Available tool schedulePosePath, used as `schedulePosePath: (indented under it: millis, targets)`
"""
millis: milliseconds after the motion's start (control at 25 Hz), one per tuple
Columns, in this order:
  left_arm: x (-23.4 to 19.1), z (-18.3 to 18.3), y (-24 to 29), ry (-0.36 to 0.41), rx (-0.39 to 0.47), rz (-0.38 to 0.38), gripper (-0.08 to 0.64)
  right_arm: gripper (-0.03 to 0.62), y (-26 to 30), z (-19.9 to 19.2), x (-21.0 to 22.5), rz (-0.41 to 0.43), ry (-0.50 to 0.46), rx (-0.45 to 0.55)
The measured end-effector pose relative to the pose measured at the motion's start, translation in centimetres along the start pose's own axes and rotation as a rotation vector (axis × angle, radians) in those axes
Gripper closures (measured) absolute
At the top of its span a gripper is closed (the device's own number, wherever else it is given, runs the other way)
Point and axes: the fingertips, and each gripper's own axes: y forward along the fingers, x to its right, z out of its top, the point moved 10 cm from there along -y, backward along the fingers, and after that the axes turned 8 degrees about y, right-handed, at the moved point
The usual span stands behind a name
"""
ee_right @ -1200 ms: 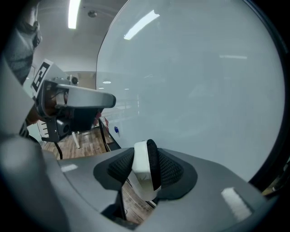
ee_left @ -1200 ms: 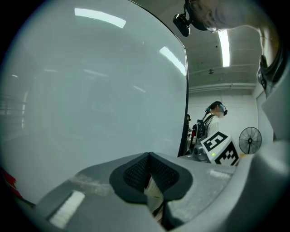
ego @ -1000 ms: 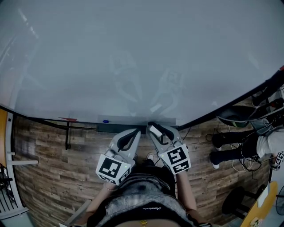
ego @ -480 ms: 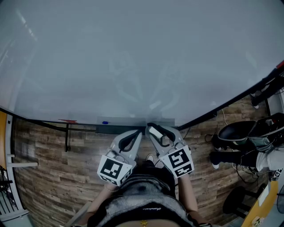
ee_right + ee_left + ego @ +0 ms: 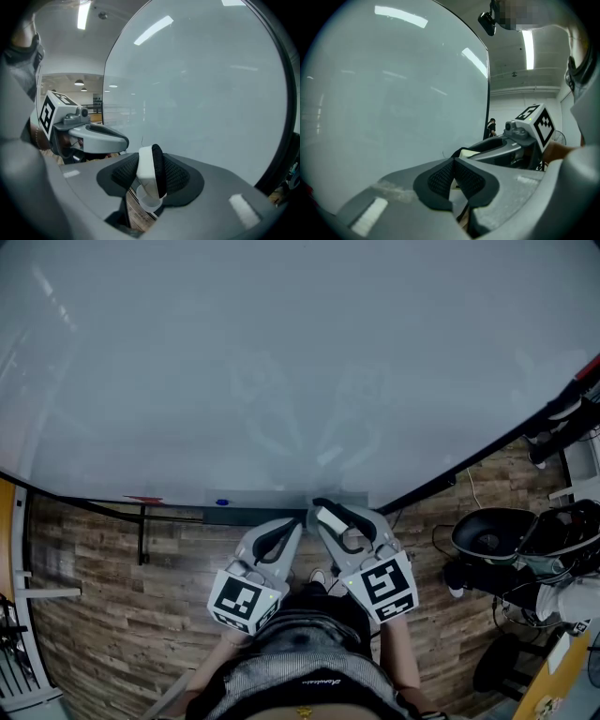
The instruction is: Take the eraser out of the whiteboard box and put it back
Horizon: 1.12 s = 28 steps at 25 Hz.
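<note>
Now the right hand-held gripper point(image 5: 150, 174) clamps the eraser point(image 5: 146, 169) edgewise, felt sideways. The whiteboard box point(image 5: 267, 506) sits just below its tips for the return. Beside it, the left hand-held gripper point(image 5: 453, 176) is closed and empty.

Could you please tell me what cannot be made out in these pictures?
- Inside of the whiteboard box: head view, too small, partly covered by the right gripper.
- Blue item at its left end: head view, too small to identify.
- Faces of the eraser: right gripper view, covered by the gripping pads.
</note>
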Motion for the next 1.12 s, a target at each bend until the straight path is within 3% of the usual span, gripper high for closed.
schedulePosePath:
  millis: [280,960,1120]
  targets:
    - [0.3,0.0,0.4,0.010,-0.004,-0.003,0.558,0.430,-1.2,1.7,-0.3,0.018,-0.041,0.038]
    - [1.1,0.3,-0.6,-0.041,-0.005,0.009,0.558,0.430,-3.1,3.6,-0.7,0.004,-0.011,0.047]
    - [1.0,0.0,-0.8,0.014,0.002,-0.006,0.558,0.430,-3.2,3.6,-0.9,0.006,-0.019,0.057]
